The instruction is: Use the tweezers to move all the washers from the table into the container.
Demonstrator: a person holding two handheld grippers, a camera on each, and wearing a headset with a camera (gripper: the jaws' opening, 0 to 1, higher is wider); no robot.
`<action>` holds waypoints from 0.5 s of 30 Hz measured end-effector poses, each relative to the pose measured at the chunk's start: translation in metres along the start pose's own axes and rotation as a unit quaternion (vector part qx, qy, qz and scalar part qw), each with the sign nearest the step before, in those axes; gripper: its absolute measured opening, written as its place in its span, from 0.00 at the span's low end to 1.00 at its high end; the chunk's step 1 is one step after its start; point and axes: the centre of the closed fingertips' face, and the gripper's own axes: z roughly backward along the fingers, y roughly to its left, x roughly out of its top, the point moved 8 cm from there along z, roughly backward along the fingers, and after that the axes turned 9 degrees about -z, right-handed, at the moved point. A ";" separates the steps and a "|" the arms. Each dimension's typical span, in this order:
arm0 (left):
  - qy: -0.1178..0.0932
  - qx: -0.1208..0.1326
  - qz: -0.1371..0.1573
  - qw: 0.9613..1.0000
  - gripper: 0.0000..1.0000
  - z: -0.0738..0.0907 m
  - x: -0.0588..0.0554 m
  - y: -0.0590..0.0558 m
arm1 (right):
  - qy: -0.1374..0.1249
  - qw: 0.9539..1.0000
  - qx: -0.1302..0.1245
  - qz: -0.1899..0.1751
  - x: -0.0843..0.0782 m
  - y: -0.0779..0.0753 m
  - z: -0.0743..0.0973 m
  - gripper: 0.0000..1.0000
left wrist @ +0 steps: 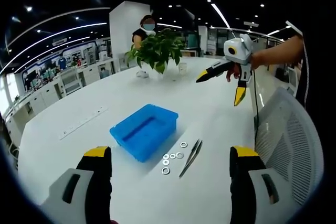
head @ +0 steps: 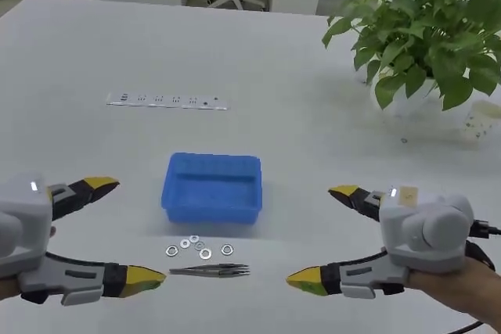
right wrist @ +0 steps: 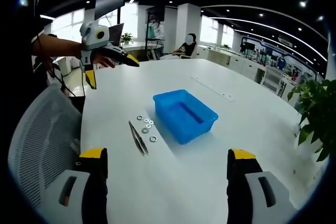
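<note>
The left gripper [head: 141,230] and right gripper [head: 309,234] are spread wide and empty. The tweezers [head: 210,270] lie between them, with the washers [head: 198,246] just beyond and the container [head: 212,187] farther ahead. The tweezers look thin, springy and slippery, so I'd pinch them mid-length. The washers look tiny, flat and light.

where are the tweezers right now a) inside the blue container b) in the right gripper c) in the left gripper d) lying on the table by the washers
d: the tweezers lie flat on the table beside the washers, outside the blue container
</note>
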 end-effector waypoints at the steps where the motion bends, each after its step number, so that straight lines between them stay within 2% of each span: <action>1: 0.002 -0.001 -0.001 1.000 0.99 0.000 0.000 0.000 | 0.001 1.000 0.001 0.001 0.000 0.000 -0.001 0.95; 10: 0.012 -0.010 -0.005 1.000 0.99 -0.005 -0.005 -0.001 | 0.014 1.000 0.016 0.010 -0.001 0.001 -0.006 0.92; 15: 0.021 -0.025 -0.012 0.999 0.96 -0.010 -0.006 -0.005 | 0.021 0.999 0.027 0.016 -0.003 0.001 -0.010 0.87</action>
